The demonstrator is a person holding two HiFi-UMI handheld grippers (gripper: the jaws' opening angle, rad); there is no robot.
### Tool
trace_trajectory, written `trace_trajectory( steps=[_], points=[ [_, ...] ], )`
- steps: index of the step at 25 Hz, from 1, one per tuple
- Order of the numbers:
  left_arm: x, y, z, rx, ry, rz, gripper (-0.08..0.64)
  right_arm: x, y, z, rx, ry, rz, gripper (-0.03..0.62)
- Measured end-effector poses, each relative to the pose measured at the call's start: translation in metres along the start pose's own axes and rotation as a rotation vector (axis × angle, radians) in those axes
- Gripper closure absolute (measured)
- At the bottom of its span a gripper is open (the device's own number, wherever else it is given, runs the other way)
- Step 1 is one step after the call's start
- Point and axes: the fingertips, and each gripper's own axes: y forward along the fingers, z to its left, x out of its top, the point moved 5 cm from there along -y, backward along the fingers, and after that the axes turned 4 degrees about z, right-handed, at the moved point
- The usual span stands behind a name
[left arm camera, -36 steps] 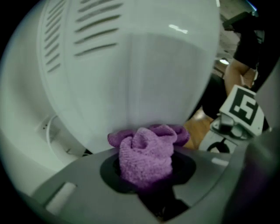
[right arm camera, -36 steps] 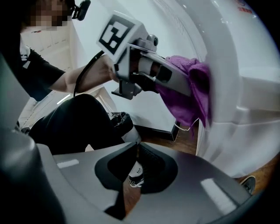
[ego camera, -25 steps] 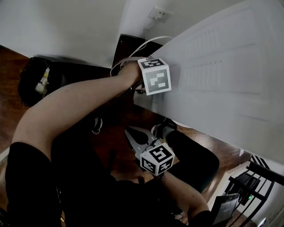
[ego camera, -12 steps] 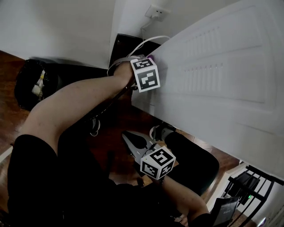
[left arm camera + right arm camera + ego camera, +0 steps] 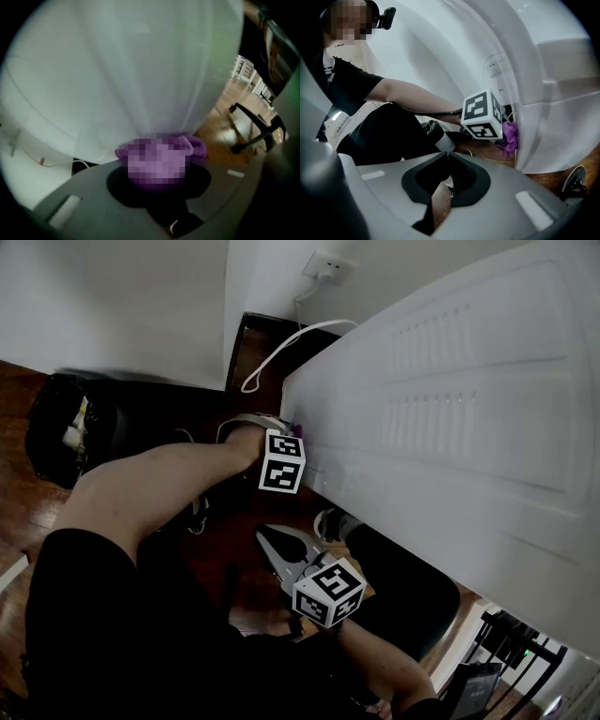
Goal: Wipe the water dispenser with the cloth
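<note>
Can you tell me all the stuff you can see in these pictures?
water dispenser: one, white, fills the right side of the head view
cloth: one, purple, pressed against the water dispenser's side
wall socket: one, white, on the wall behind the water dispenser
cable: one, white, looping behind the water dispenser
bin: one, black, on the floor at far left
floor: brown wood, all around
left gripper: one, grey, shut on the cloth
right gripper: one, grey, shut and empty, low in front of the person
</note>
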Motion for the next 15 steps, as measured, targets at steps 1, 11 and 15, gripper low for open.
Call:
trace_trajectory(
  steps=[1,11,15],
  points=[
    [-0.003,0.0,0.018,0.031,-0.023,0.006,0.411,0.0,-0.001,-0.001,0.0,0.006,-0.001,0.571],
    [-0.026,-0.032,0.156,0.349,-0.276,-0.002,0.41,0.003,-0.004,-0.008,0.001,0.044,-0.017,0.571],
    [-0.026,-0.013,0.113,0.241,-0.239,-0.024,0.41,-0.004,-0.009,-0.013,-0.009,0.078,0.0,0.571]
  ],
)
